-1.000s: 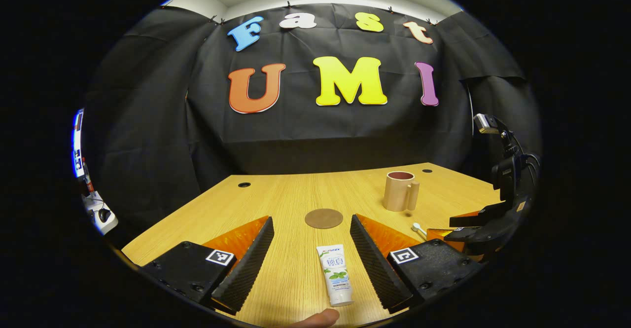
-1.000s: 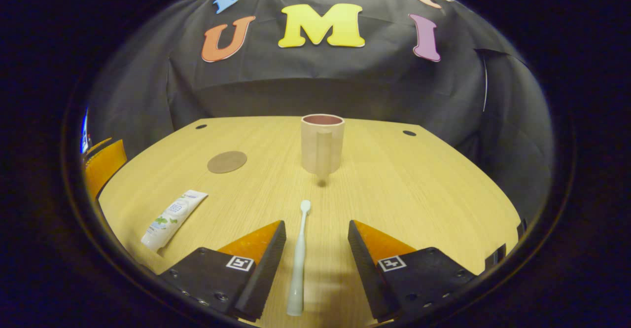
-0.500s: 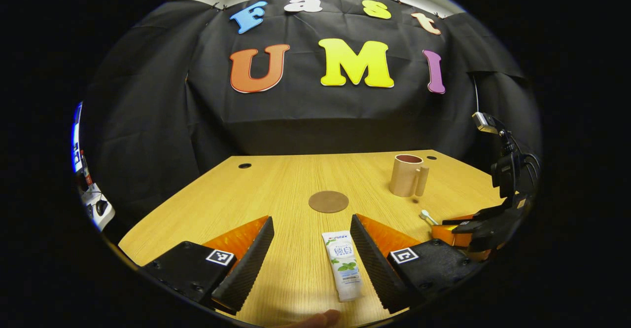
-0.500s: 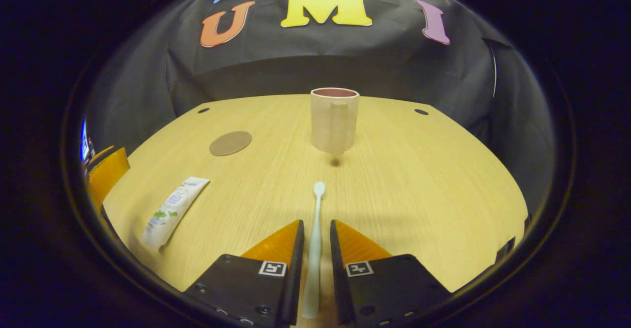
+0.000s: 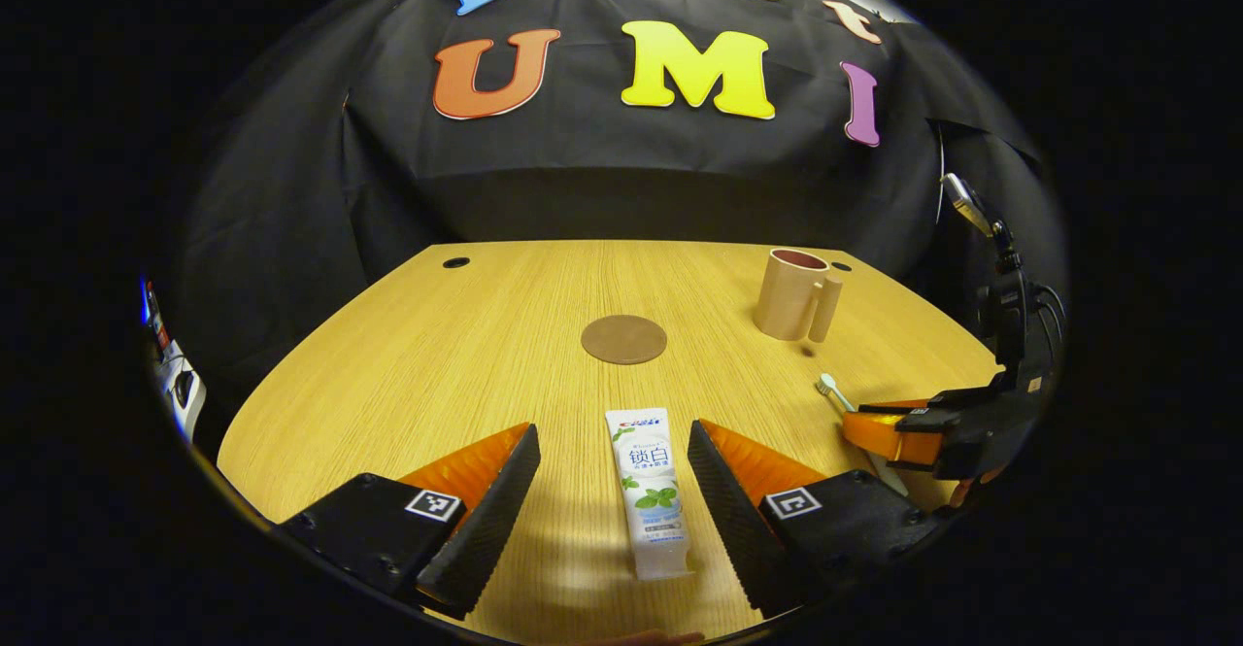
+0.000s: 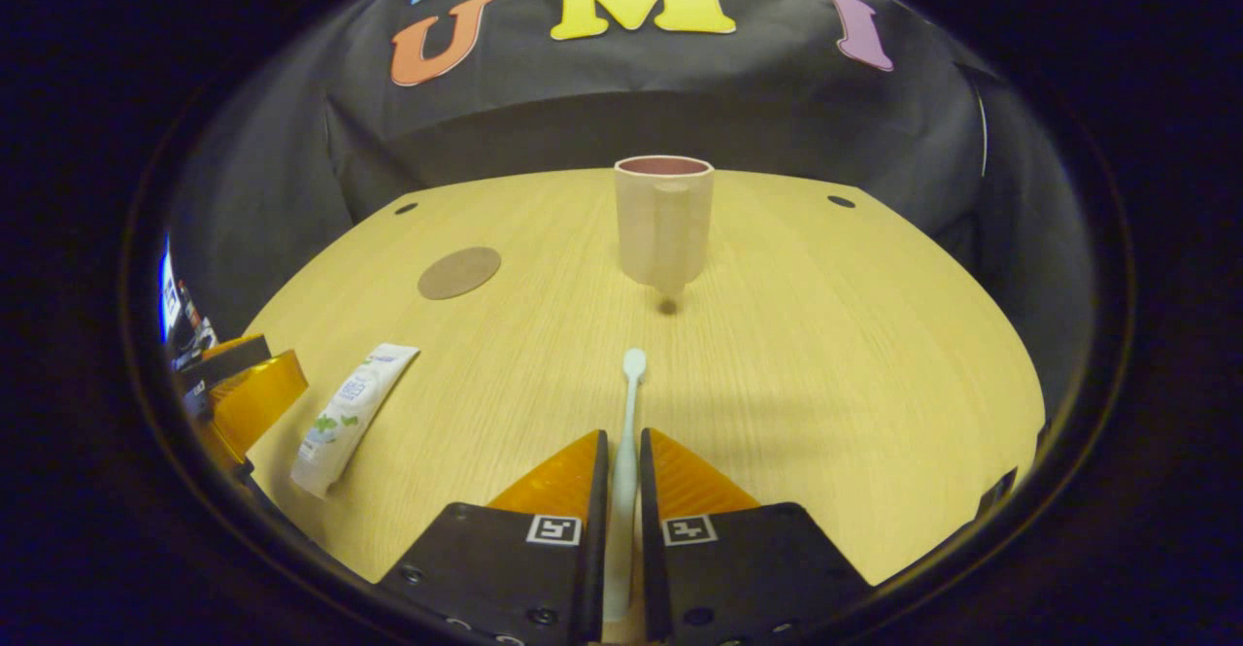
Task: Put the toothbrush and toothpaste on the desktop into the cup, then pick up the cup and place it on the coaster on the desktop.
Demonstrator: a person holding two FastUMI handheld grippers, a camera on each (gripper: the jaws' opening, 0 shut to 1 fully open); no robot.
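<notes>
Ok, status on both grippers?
Right gripper shut on toothbrush. Left gripper open astride toothpaste. Cup upright, empty, path clear.

I see the desk (image 5: 466, 355) lit warmly from overhead, with soft shadows beneath each tool. Both views are sharp at the centre, strongly bowed and dim toward their edges, without glare.

In the right gripper view, bare wooden desktop (image 6: 825, 355) lies open at centre frame up to the tall beige handled cup (image 6: 663, 228). Left of centre, the flat round brown coaster (image 6: 459, 272) has open wood on every side.
</notes>
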